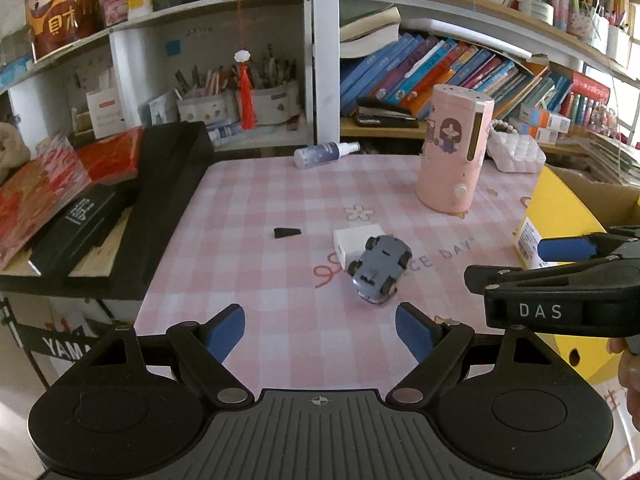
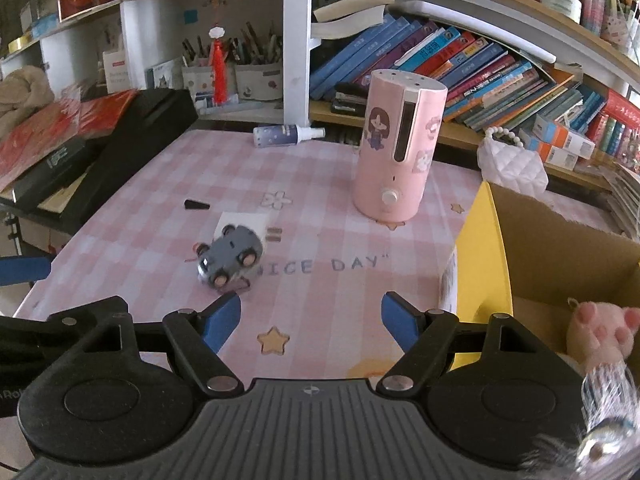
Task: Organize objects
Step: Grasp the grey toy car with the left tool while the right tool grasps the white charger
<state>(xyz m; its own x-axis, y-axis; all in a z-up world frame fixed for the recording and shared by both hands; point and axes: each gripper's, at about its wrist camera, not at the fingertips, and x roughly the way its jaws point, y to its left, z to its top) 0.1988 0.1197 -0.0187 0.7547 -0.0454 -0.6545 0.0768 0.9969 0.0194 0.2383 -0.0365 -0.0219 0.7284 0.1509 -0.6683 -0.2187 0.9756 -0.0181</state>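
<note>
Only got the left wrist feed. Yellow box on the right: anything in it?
Observer: Yes, the right wrist view shows a pink plush toy inside the box.
Operator: Right tongs holding anything?
Observer: No, the right tongs are open with nothing between them.
Operator: White block behind the toy car, what is it?
Observer: A plug. Two metal prongs stick out on the side that the toy car hides from you.

I see rows of books (image 2: 472,64) on the shelf, pen cups (image 1: 224,100), and a red tassel (image 1: 246,92) hanging down.
</note>
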